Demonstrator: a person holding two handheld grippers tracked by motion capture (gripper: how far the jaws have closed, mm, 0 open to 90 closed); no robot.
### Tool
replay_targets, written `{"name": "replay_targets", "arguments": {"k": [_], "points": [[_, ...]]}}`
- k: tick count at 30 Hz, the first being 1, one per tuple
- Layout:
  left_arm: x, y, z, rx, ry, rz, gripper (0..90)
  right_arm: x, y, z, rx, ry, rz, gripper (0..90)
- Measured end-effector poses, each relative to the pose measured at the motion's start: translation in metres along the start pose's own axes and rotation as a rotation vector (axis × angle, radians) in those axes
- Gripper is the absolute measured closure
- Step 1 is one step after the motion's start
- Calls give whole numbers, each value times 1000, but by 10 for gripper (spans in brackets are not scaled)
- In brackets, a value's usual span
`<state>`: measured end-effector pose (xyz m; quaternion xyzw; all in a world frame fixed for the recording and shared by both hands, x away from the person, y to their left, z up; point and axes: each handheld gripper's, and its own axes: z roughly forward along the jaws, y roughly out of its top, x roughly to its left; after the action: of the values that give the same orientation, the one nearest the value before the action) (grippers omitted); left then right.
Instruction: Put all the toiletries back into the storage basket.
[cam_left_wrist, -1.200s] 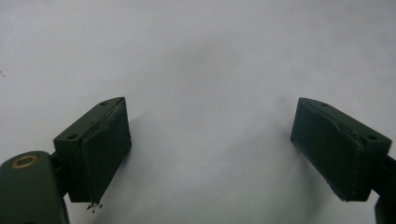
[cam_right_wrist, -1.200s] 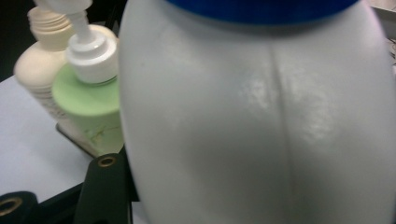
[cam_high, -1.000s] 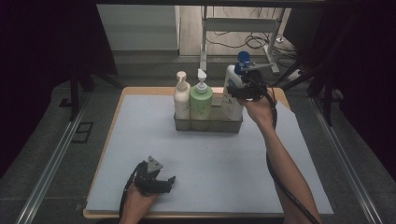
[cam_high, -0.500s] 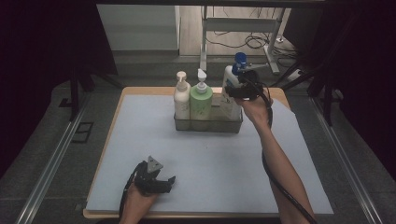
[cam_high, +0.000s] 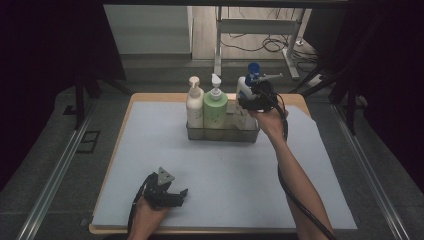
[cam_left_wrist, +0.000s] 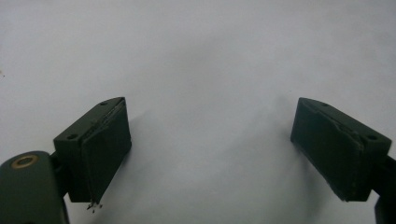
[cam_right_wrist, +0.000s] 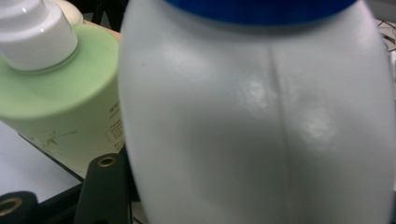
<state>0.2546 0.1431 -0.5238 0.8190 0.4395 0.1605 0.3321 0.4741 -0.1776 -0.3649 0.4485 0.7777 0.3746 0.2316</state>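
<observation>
Right gripper clamped the blue-capped bottle over the tray, not yet seated beside the green bottle; left gripper sat open.

Dim overall in the high view; surroundings nearly black, tabletop evenly lit from above, soft and faintly grainy; brighter floor strip beyond the far edge. Left gripper view: pale mat mildly vignetted, soft shadows beside the tongs. Right gripper view: white bottle too close, out of focus; dull glare patches on it; green bottle blurred.
</observation>
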Motion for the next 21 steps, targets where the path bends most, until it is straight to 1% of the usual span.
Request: {"name": "replay_targets", "arguments": {"k": [11,21], "points": [[0,0,0,-1,0,-1,119,2,-13,7,19,1,8,403],[0,0,0,-1,0,-1,119,5,-25,17,41,14,22,402]]}}
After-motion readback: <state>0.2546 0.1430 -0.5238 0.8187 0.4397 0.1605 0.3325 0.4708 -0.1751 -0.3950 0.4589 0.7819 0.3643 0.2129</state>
